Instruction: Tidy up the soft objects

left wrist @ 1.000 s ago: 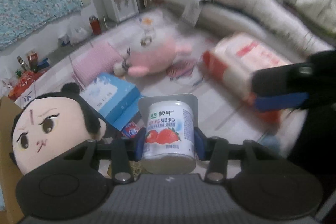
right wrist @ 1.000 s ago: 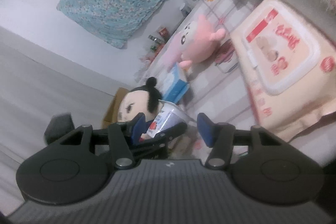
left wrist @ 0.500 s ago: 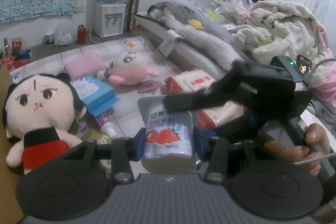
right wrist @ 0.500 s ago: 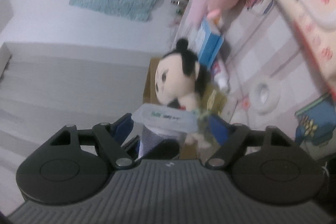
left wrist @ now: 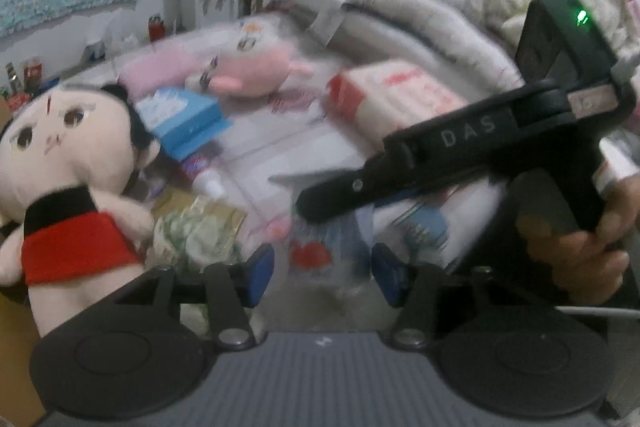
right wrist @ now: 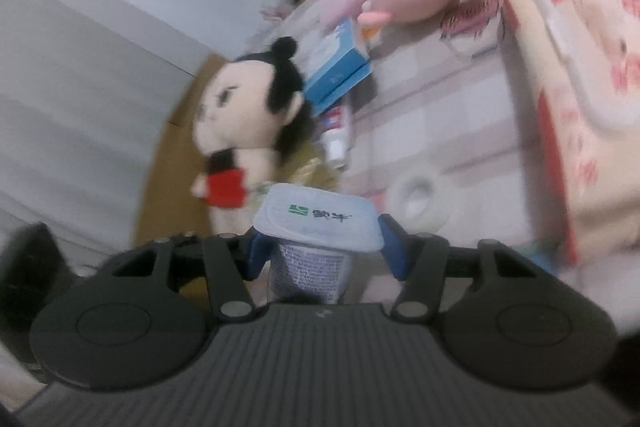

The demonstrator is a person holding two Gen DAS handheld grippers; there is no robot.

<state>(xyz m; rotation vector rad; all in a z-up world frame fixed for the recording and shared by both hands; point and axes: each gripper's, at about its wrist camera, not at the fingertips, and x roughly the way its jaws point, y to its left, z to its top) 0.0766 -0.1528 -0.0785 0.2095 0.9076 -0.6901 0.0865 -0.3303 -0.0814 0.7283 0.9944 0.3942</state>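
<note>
— Where's the yogurt cup (right wrist: 316,221) right now?
— Low centre of your right wrist view. Your right claw (right wrist: 322,251) has just been closing and now pinches the cup at its foil lid
— And the left claw (left wrist: 322,277)?
— Spread; its jaws have just been opening. The blurred cup sits between your blue pads, clear of both. The black-haired plush doll (left wrist: 68,163) is at the left edge of that view

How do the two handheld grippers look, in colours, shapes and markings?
Each gripper, left gripper and right gripper, has a grey ribbed body, two round black discs, black linkage arms with silver pivots and blue finger pads. Seen from the side, the right one is a black pistol-shaped tool lettered "DAS", with a green light.
</note>
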